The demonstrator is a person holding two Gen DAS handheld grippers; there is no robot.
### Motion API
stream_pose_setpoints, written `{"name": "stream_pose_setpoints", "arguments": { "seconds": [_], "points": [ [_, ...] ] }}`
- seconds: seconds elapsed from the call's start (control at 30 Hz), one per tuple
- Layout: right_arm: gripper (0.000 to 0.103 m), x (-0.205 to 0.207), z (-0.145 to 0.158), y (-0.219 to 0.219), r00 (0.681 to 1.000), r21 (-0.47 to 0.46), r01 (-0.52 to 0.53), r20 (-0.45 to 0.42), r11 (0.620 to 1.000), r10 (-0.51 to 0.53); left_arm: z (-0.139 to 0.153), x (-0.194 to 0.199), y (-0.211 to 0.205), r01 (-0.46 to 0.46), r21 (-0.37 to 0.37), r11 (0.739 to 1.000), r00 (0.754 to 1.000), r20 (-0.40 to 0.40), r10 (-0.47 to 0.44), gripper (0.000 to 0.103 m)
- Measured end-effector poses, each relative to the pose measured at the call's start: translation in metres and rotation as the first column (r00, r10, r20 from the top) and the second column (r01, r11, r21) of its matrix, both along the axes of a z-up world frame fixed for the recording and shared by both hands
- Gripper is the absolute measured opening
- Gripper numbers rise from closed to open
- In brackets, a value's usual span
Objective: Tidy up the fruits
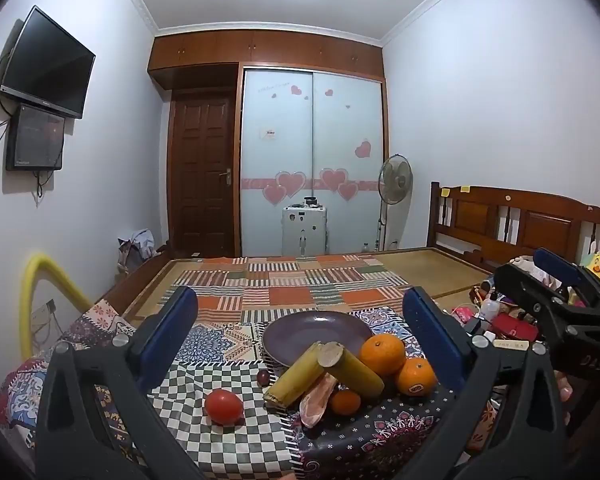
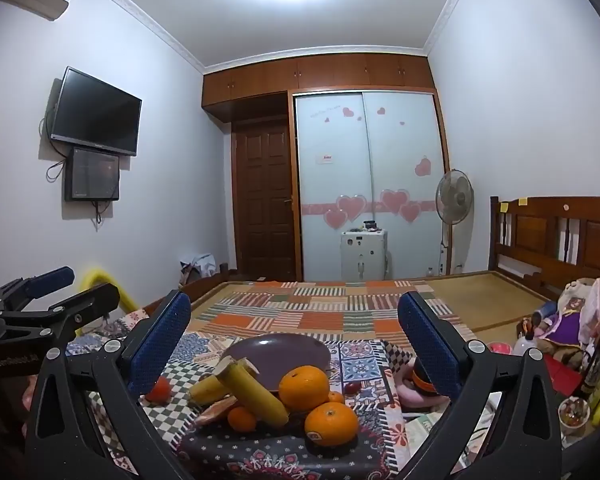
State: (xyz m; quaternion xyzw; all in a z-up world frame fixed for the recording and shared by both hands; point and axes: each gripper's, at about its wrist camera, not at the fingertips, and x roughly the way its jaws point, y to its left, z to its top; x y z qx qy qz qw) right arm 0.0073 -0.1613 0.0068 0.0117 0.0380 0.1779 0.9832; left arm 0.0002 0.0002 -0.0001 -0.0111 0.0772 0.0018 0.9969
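Observation:
An empty purple plate [image 1: 316, 330] [image 2: 288, 354] sits on the patterned cloth. In front of it lie two crossed yellow sugarcane pieces [image 1: 352, 370] [image 2: 252, 394], two large oranges [image 1: 382, 354] [image 1: 416, 376] [image 2: 304, 388] [image 2: 331, 424], a small tangerine [image 1: 345, 402] [image 2: 242, 418], a slice of meat [image 1: 318, 398] and a red tomato [image 1: 223, 406] [image 2: 159, 390]. A small dark fruit [image 1: 263, 377] lies by the plate. My left gripper [image 1: 300, 336] and right gripper [image 2: 294, 340] are both open and empty, held back from the pile.
The cloth covers a low table on a bed with a patchwork spread [image 1: 300, 284]. Toys and bottles [image 2: 568, 320] clutter the right side. A yellow tube [image 1: 40, 280] stands at the left. The right gripper shows in the left wrist view [image 1: 560, 292].

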Motion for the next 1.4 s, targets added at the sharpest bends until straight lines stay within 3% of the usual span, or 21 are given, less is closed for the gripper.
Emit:
{"name": "stream_pose_setpoints", "arguments": {
  "seconds": [1.4],
  "points": [
    [0.103,-0.008,0.001,0.002,0.999,0.005,0.014,0.03,1.0,-0.014,0.0,-0.006,-0.01,0.02,0.035,0.999,0.999,0.039,-0.021,0.103]
  ]
}}
